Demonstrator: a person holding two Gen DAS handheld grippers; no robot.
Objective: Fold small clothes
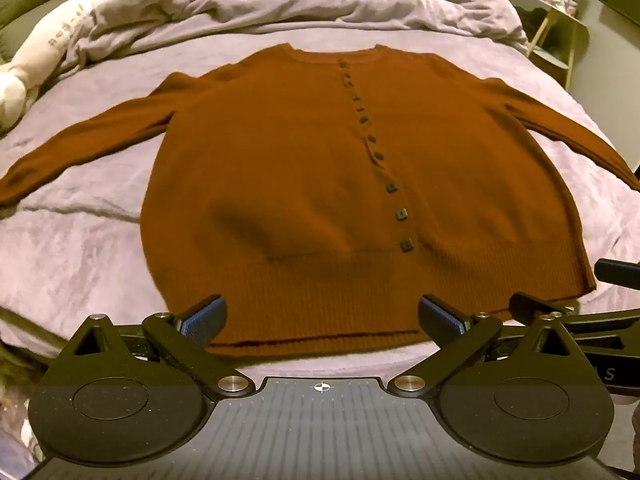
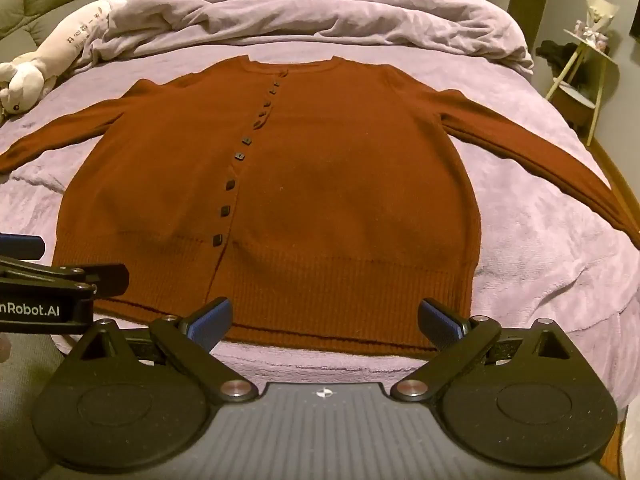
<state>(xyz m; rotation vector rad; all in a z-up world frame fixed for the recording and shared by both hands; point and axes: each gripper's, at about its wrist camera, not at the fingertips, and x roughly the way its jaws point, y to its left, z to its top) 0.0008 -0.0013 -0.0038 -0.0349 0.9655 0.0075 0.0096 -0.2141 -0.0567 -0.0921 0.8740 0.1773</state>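
Bare bedsheet (image 2: 540,248) free around cardigan (image 2: 280,184); bunched duvet (image 2: 320,16) and plush toy (image 2: 52,60) block far side.

The cardigan (image 1: 304,168) before me is a matt, rust-brown knit, ribbed along its hem, with small dark glossy buttons (image 1: 401,214). It lies on a soft, fleecy lilac bedspread (image 1: 80,248). My left gripper (image 1: 322,322) is matt black plastic with bright metal pivot pins and finely textured blue pads (image 1: 202,322).
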